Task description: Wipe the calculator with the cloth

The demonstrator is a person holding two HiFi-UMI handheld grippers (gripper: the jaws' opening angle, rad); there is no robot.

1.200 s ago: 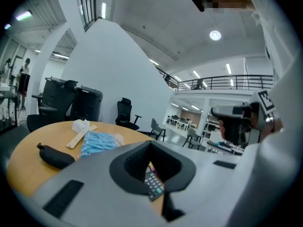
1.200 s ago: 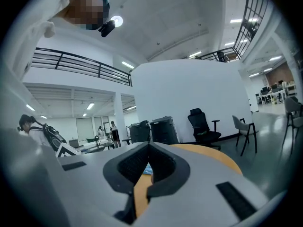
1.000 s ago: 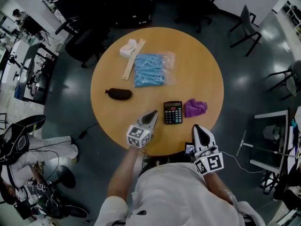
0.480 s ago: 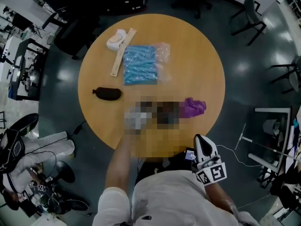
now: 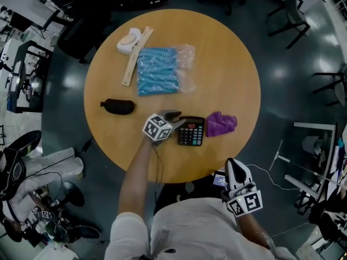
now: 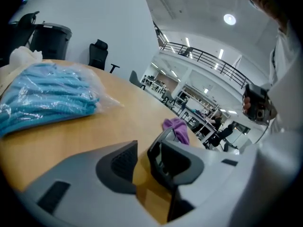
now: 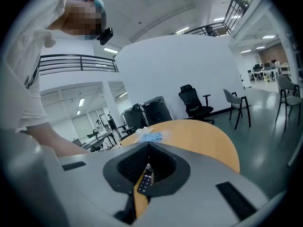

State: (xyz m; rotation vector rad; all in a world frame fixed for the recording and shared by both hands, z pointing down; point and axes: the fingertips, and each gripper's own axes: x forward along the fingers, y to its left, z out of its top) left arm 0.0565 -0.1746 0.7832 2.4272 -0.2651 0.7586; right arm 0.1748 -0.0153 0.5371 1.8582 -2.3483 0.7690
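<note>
Noting the left gripper (image 6: 142, 148) first: its jaws stand wide, having just been opening, and we see only bare wood in the gap. From the head view, its tips sit at the left edge of the calculator (image 5: 191, 131); whether they touch it we cannot tell. The calculator lies flat on the round table (image 5: 227, 64), toward the person's side. The purple cloth (image 5: 221, 123) lies crumpled just beside the calculator's right edge, with neither gripper on it. The right gripper (image 7: 148, 149) has its jaws closed together on nothing and hangs off the table's near edge, apart from the cloth. Farther back on the table: a bag of blue items (image 5: 160, 72) and a black pouch (image 5: 118, 106).
</note>
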